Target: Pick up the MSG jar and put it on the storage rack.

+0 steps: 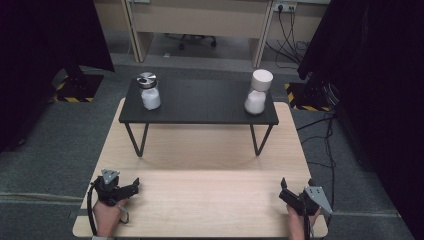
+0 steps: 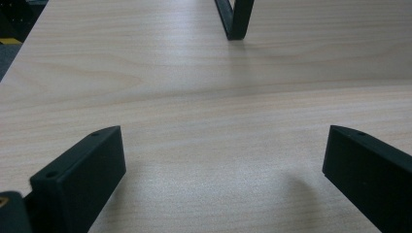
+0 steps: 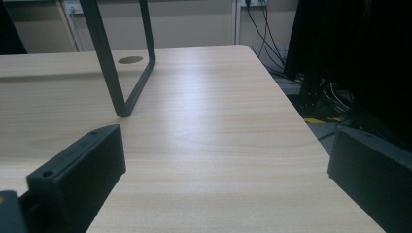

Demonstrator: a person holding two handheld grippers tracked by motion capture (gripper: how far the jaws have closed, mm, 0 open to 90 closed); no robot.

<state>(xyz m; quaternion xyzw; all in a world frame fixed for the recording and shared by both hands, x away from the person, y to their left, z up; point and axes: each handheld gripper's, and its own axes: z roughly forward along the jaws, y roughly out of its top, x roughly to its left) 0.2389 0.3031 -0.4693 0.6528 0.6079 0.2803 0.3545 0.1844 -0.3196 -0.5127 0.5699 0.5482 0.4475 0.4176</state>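
Two jars of white powder stand on a low black shelf (image 1: 200,102) at the far half of the wooden table (image 1: 200,200). The left jar (image 1: 149,92) has a metal lid; the right jar (image 1: 257,94) has a white lid and looks slightly tilted. My left gripper (image 1: 134,185) rests low at the near left of the table, open, with bare wood between its jaws (image 2: 223,141). My right gripper (image 1: 296,183) sits at the near right, also open and holding nothing (image 3: 226,141).
The shelf stands on thin black hairpin legs (image 2: 234,19) (image 3: 121,63). The table's right edge (image 3: 311,141) runs close to my right gripper, with cables (image 3: 320,92) on the floor beyond. Dark curtains (image 1: 370,75) flank both sides and desks stand at the back.
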